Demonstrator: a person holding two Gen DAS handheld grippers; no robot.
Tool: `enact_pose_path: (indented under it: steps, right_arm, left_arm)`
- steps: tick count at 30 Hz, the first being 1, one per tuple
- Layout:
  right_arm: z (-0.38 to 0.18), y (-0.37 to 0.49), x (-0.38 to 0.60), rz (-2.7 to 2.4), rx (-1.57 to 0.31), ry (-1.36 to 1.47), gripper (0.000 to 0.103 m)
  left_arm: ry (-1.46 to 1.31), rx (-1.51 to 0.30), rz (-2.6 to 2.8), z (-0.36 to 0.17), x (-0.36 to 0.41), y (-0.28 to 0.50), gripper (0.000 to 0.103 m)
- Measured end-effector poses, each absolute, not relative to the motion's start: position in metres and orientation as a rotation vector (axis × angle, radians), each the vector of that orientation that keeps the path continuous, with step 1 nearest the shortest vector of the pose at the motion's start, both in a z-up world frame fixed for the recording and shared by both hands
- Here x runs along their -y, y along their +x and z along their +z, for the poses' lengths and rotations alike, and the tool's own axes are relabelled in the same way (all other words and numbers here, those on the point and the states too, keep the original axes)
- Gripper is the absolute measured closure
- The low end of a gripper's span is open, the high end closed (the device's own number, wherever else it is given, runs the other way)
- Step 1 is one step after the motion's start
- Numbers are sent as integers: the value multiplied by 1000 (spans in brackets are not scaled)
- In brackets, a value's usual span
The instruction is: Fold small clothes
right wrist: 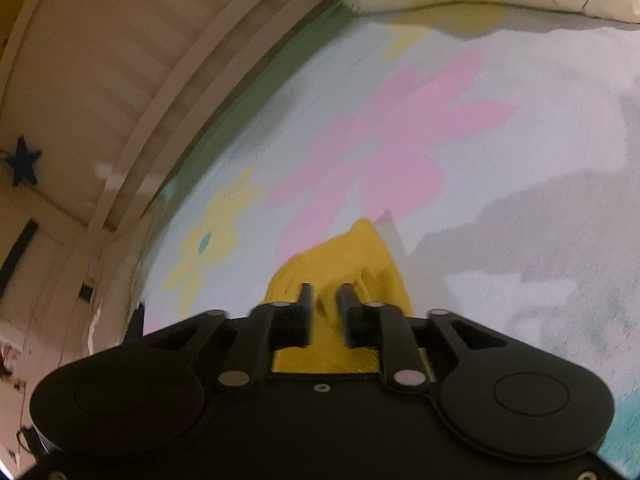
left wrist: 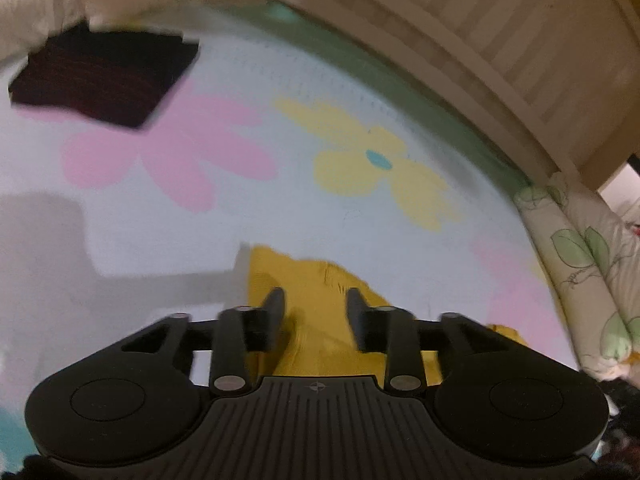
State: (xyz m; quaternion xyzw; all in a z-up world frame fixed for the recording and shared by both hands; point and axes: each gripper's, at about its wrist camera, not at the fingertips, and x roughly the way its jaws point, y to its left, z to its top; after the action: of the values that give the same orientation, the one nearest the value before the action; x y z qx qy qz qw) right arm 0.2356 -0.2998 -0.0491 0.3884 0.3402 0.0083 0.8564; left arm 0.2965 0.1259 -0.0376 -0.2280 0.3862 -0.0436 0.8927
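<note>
Currently the yellow knit cloth garment (left wrist: 320,320) lies on the flower-printed bed sheet (left wrist: 280,208), near its front edge. Both jaws stand released around it. Soft, light, limp: grasp corners.

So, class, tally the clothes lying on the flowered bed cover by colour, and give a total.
Yellow garment: 1
Dark folded garment: 1
Total: 2
</note>
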Motion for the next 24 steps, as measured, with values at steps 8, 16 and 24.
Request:
enact_pose_path:
  steps: [8,16,24]
  right_arm:
    - [-19,223,278,116,-708,547,51]
    - [-26,208,262,150,-825,419,51]
    - [-27,199,238,262,-861,256,51]
  left_arm:
    - [-237,-839,-148,-24,-103,264,63]
    - [-72,-967,-249,-40,-84,232,63]
    - [46,-963,-254,-58,-67,234,63]
